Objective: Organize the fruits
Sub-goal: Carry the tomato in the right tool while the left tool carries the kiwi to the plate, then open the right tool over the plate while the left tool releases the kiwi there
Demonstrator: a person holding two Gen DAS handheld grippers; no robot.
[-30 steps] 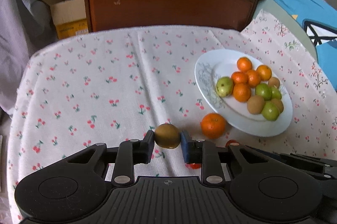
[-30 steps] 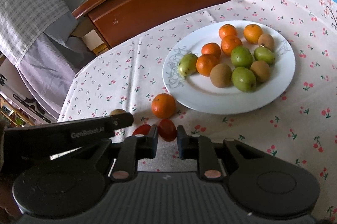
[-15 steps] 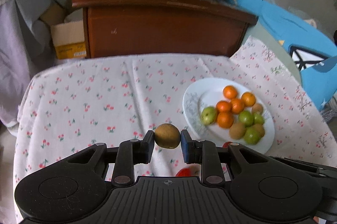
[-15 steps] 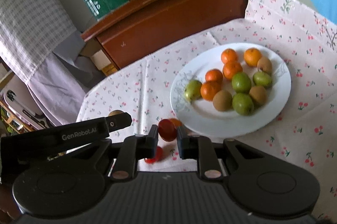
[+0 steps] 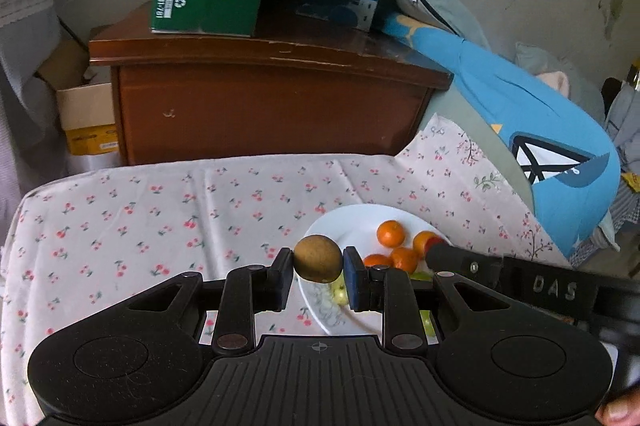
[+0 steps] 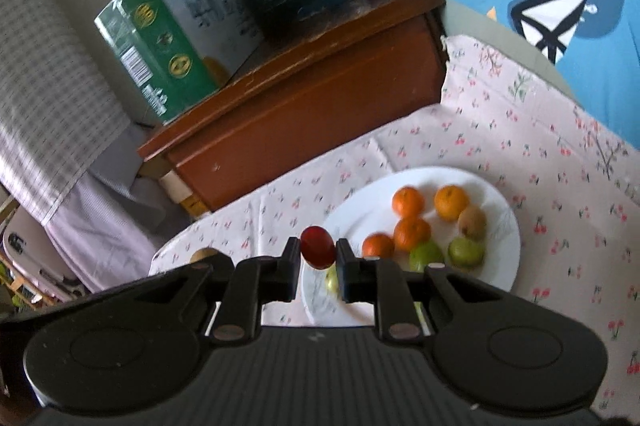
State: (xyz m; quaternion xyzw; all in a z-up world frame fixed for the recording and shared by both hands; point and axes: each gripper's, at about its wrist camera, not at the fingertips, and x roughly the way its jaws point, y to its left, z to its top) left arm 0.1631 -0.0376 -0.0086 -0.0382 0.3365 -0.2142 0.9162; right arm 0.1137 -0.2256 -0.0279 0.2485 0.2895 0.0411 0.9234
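Kiwi clamped in left gripper, probably tomato in right gripper; both lifted higher above plate.

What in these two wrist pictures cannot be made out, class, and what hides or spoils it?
- Left wrist view: the plate's near fruit, hidden behind the left claw and its kiwi.
- Left wrist view: the right claw's load, only a red sliver showing.
- Right wrist view: print on the green box, blurred.
- Right wrist view: the pale green fruit, mostly behind the right claw's fingers.
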